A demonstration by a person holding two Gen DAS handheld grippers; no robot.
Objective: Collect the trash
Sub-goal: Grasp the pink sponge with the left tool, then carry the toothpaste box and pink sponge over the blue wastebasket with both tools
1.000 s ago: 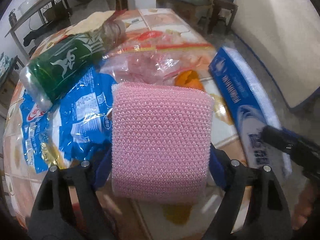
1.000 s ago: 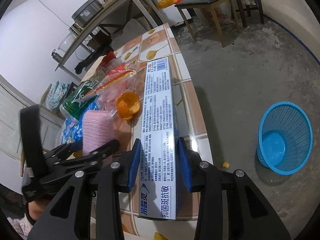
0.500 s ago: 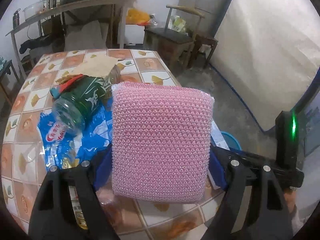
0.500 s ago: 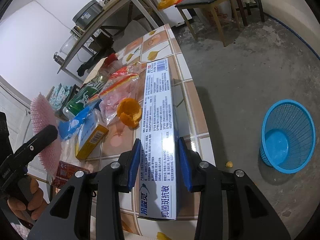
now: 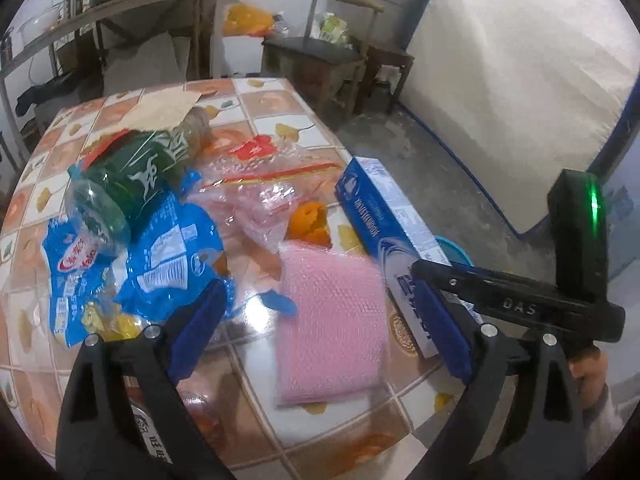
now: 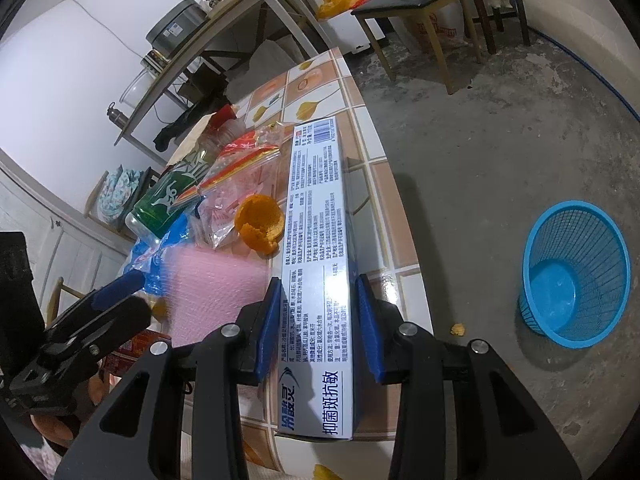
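My left gripper [image 5: 320, 292] hovers over the tiled table [image 5: 264, 108], its jaws opening. The pink sponge [image 5: 332, 320] lies blurred on the table below them, free of the blue pads [image 5: 196, 320]. My right gripper [image 6: 320, 316] is shut on a long blue-and-white toothpaste box [image 6: 316, 220], which rests along the table's right edge. From the left wrist that box [image 5: 384, 224] sits just right of the sponge. A blue mesh basket [image 6: 576, 264] stands on the floor to the right of the table.
Litter covers the table: a green plastic bottle [image 5: 136, 176], a blue wrapper [image 5: 160, 248], a clear zip bag [image 5: 256, 196], an orange peel [image 6: 260, 220] and a red packet [image 5: 192, 408]. A chair [image 5: 320, 52] and a shelf [image 5: 120, 12] stand beyond.
The left gripper rose with the pink sponge, then spread its jaws; the sponge dropped out onto the table. The right gripper and toothpaste box stayed put.
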